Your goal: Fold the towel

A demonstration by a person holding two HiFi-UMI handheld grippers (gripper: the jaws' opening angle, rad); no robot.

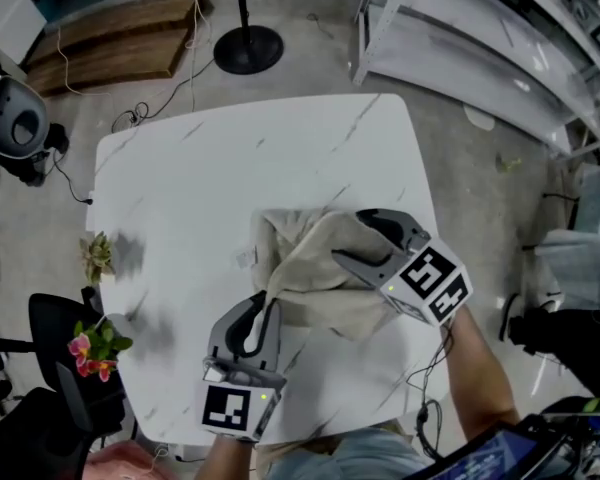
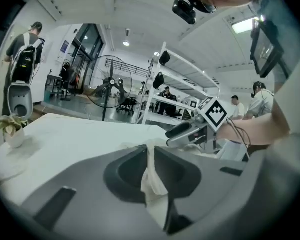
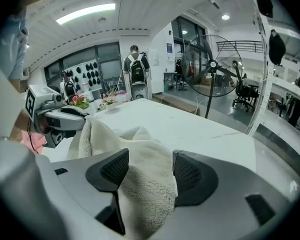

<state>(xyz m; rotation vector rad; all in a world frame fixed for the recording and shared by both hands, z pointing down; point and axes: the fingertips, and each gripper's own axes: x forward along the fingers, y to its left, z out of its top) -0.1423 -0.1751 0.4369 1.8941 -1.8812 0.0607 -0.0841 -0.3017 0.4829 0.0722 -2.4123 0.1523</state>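
A cream towel (image 1: 320,278) lies bunched on the white marble table (image 1: 200,188), near its front right. My left gripper (image 1: 263,303) is shut on a thin edge of the towel (image 2: 152,179) at the bunch's front left corner. My right gripper (image 1: 352,238) reaches in from the right. Its jaws stand wide, and a thick fold of the towel (image 3: 140,184) lies loosely between the pads without being squeezed. The left gripper view shows the right gripper (image 2: 182,131) just beyond the cloth. From the right gripper view, the left gripper (image 3: 65,116) is at the towel's far left.
A small potted plant (image 1: 98,258) and pink flowers (image 1: 92,348) sit at the table's left edge. A black chair (image 1: 50,338) stands beside them. Behind the table are a fan stand's base (image 1: 248,48), wooden boards (image 1: 120,38) and metal shelving (image 1: 480,28).
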